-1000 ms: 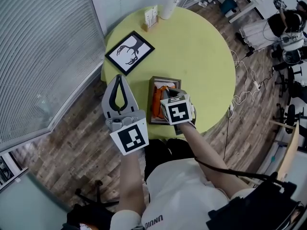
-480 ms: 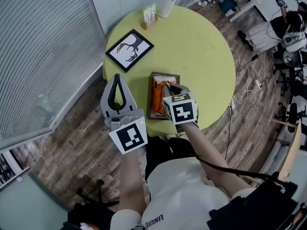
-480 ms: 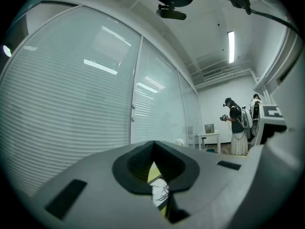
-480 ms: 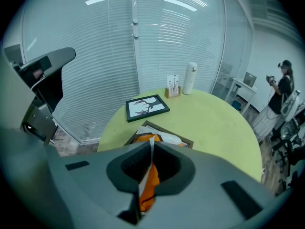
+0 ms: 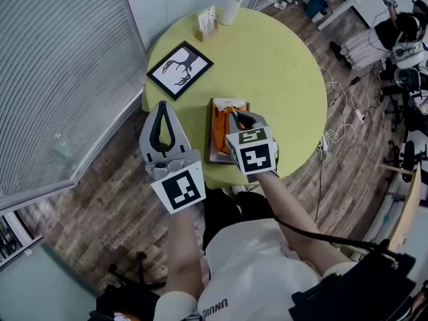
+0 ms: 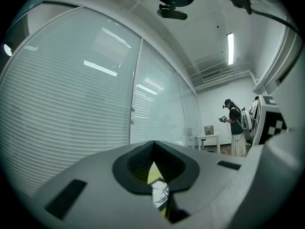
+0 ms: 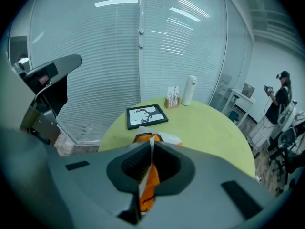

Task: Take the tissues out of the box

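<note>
A wooden box (image 5: 211, 146) sits near the front edge of the round yellow-green table (image 5: 281, 65). An orange tissue pack (image 5: 219, 122) with a white sheet showing sticks out of it. My right gripper (image 5: 234, 116) hangs over the box, shut on the pack. In the right gripper view, the orange pack (image 7: 148, 187) and a thin white edge are pinched between the closed right gripper (image 7: 150, 146) jaws. My left gripper (image 5: 162, 107) is held off the table's left edge, shut and holding nothing; in the left gripper view this left gripper (image 6: 153, 145) points at the blinds.
A framed antler picture (image 5: 180, 71) lies on the table's left part. A white cylinder (image 5: 233, 5) and a small card holder (image 5: 208, 24) stand at the far edge. Cables (image 5: 341, 112) trail on the wooden floor to the right. A person (image 7: 277, 99) stands far off.
The right gripper has drawn back slightly toward me with the orange pack still in its jaws. The left gripper has hardly moved.
</note>
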Available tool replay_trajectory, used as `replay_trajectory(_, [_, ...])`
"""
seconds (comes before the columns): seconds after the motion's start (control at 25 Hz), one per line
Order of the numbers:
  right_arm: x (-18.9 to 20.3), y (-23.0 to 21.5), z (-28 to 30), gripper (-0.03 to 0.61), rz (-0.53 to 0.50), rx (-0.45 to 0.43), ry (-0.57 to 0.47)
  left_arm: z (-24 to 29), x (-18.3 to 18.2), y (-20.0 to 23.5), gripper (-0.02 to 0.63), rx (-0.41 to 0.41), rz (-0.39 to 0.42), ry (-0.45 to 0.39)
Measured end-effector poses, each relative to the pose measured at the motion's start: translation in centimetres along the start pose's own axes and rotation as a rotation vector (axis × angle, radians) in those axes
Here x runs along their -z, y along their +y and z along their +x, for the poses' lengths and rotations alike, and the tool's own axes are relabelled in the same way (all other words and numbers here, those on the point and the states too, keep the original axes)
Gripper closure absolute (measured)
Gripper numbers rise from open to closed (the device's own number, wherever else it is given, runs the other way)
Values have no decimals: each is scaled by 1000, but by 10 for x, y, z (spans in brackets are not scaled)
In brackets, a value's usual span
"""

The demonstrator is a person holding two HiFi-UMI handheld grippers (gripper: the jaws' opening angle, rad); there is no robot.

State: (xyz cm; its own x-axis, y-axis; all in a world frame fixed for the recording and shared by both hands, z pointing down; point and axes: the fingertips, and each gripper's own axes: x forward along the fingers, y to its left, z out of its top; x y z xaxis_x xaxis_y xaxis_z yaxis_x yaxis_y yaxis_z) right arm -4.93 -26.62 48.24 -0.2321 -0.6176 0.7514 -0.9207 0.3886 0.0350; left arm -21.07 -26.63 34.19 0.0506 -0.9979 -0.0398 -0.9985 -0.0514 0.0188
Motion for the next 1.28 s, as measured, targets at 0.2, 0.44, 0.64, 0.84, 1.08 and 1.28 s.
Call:
replay_trajectory(0.2, [-11, -1, -6, 557, -17, 11, -45, 1, -2, -1, 601, 7, 1, -5])
replay_trajectory(0.44, [-28, -8, -14, 557, -18, 27, -102, 5, -4, -4, 601, 17, 2, -10])
replay_trajectory(0.64, [-42, -12, -20, 557, -41, 37, -149, 7, -5, -5, 601, 20, 4, -13])
replay_trajectory(0.84, [-54, -12, -23, 558, -63, 41, -179, 10, -4, -7, 601, 21, 2, -10])
replay_trajectory(1.08, [-63, -13, -26, 558, -91, 55, -208, 11, -1, -6, 601, 20, 2, -3])
replay_trajectory(1.28, [-68, -14, -29, 558, -94, 57, -221, 13, 0, -7, 601, 23, 0, -4])
